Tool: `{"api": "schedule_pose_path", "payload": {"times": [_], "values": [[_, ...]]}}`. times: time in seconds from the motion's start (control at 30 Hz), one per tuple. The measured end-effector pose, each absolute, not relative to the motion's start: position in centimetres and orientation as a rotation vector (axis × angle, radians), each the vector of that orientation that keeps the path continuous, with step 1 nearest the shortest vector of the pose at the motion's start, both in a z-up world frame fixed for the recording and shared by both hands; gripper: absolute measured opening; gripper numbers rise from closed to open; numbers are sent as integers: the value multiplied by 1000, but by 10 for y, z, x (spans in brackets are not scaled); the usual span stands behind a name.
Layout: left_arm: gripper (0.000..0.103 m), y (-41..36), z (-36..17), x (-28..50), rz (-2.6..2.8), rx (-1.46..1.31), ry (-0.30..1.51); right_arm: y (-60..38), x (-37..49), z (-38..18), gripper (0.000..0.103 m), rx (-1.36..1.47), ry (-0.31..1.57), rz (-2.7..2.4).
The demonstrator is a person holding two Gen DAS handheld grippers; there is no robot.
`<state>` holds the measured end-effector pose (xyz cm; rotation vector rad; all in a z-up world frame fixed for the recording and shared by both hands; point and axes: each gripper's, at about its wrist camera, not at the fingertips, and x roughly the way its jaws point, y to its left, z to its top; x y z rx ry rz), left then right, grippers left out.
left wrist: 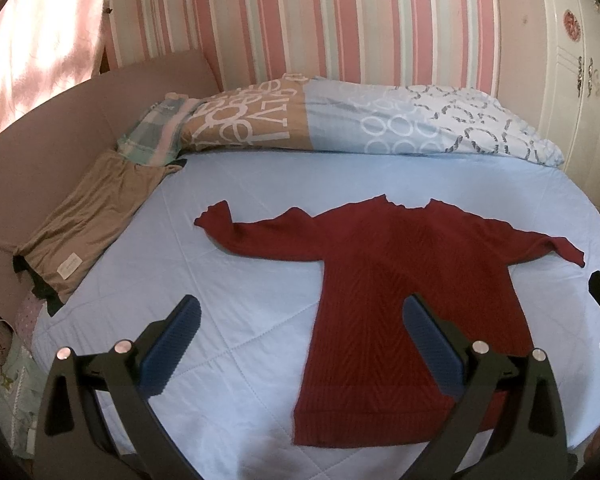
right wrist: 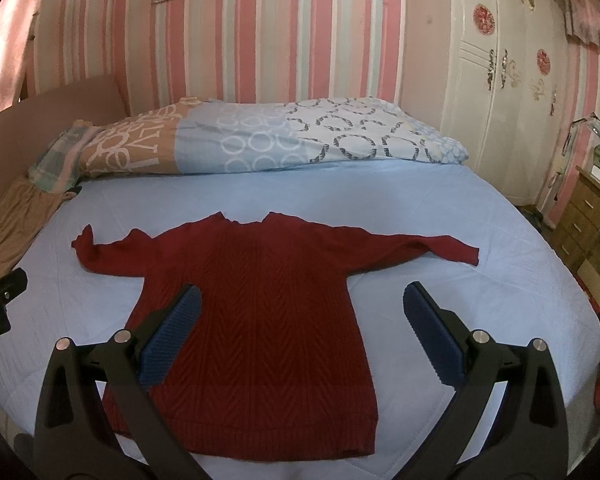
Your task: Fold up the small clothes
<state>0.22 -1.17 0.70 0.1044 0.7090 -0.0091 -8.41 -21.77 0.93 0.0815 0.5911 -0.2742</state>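
Fingers of the left gripper (left wrist: 302,340) stand spread wide with nothing between them, blue pads facing inward, held above the near part of the bed (left wrist: 236,320). The right gripper (right wrist: 302,328) is spread just as wide and empty too — its left pad sits over the sweater's lower left side, its right pad over bare sheet.

Beyond them a dark red knit sweater (left wrist: 380,300) lies flat on the light blue quilted sheet, hem nearest, collar farthest, both sleeves stretched out sideways; the left cuff is curled upward. In the left wrist view the sweater sits right of centre, in the right wrist view left of centre.

Farther left, at the bed's edge, lies a folded tan garment (left wrist: 88,232) with a small label. At the far end a rolled patterned duvet (left wrist: 360,120) rests against the pink striped wall (left wrist: 340,32) — a white wardrobe (right wrist: 500,80) stands to the right.
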Motion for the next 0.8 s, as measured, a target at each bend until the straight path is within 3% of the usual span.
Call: {"api": "schedule_pose_path", "payload": {"times": [0.8], "values": [[101,-6,-2,5,-11,114,717,-223,-75,6,100,85,604,-266]]}}
